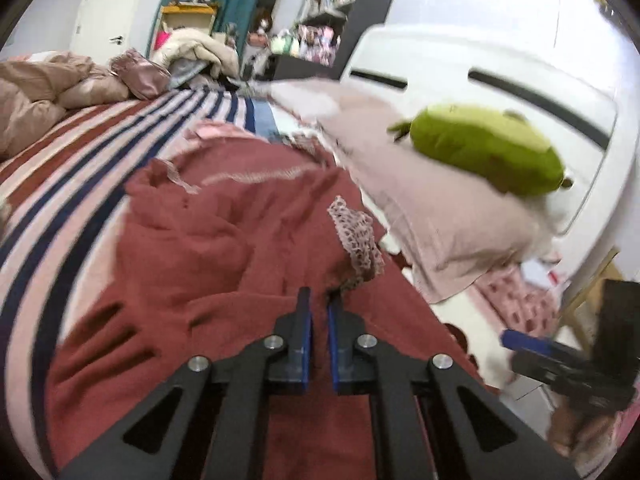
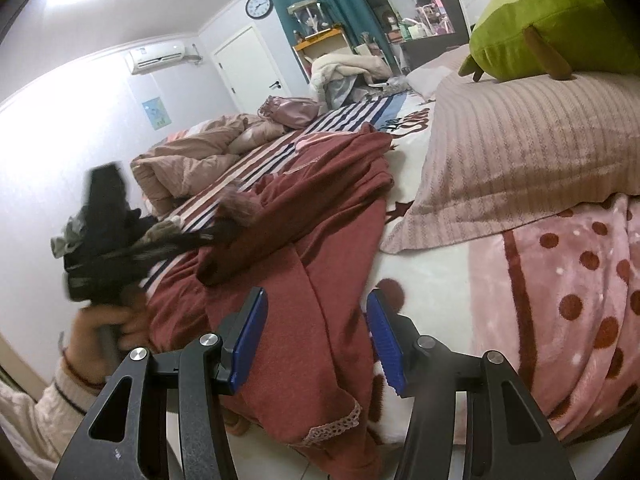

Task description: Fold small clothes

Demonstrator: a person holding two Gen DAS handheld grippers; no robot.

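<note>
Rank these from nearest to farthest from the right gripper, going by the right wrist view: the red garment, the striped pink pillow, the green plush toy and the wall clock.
1. Red garment, directly between and ahead of the right gripper.
2. Striped pink pillow, ahead to the right.
3. Green plush toy, on top of that pillow, upper right.
4. Wall clock, on the far wall beside the teal curtain.

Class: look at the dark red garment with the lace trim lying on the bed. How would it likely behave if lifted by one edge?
The red garment would probably flop and drape, since it already lies in soft folds and creases. It looks light for its size, being thin knit cloth. Its lace trim could snag, being open and holey.
</note>
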